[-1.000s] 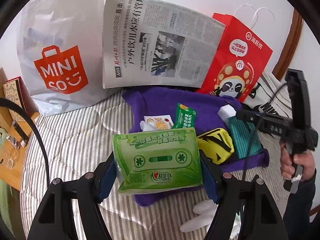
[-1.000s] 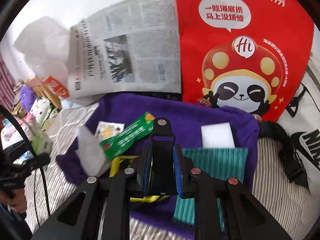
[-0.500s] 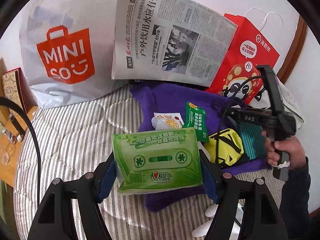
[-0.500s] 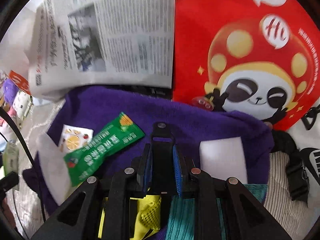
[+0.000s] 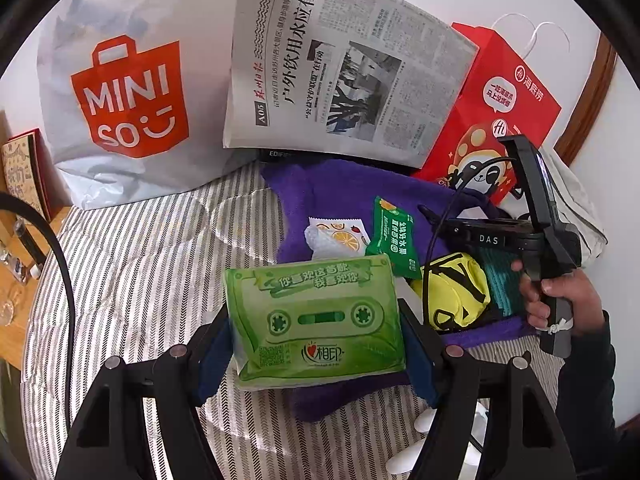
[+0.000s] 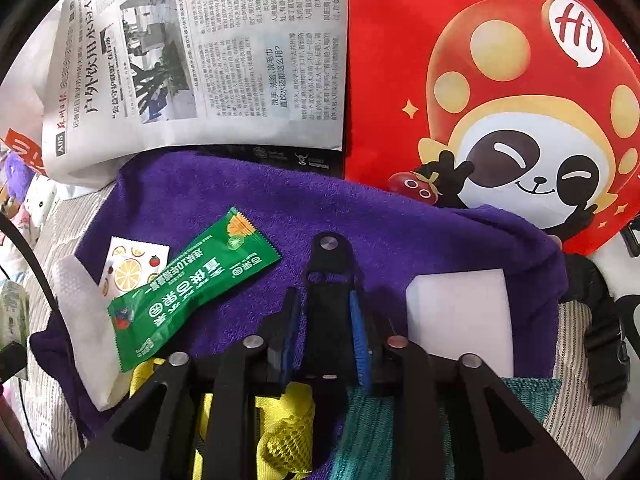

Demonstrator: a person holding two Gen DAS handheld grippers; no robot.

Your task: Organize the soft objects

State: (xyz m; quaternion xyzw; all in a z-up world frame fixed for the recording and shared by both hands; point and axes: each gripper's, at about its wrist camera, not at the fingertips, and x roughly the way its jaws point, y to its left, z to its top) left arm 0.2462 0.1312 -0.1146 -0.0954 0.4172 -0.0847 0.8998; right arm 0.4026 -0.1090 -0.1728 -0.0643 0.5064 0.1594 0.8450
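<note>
My left gripper (image 5: 316,344) is shut on a green tissue pack (image 5: 316,320) and holds it above the near edge of a purple towel (image 5: 344,188). On the towel lie a green sachet (image 6: 192,292), a fruit-print packet (image 6: 128,268), a white sponge (image 6: 460,312), a yellow mesh pouch (image 5: 452,292) and a teal cloth (image 6: 372,428). My right gripper (image 6: 326,320) is shut and empty, hovering over the towel (image 6: 280,208) between the sachet and the sponge. It also shows in the left wrist view (image 5: 436,216), held by a hand.
A Miniso bag (image 5: 128,92), a newspaper (image 5: 340,64) and a red panda bag (image 6: 500,92) stand along the back wall. The striped bed cover (image 5: 140,272) stretches to the left. A wooden side table (image 5: 16,280) is at the far left. A black strap (image 6: 604,340) lies right.
My right gripper has moved forward and lower over the towel, toward the back wall. My left gripper still holds the tissue pack and has shifted slightly left.
</note>
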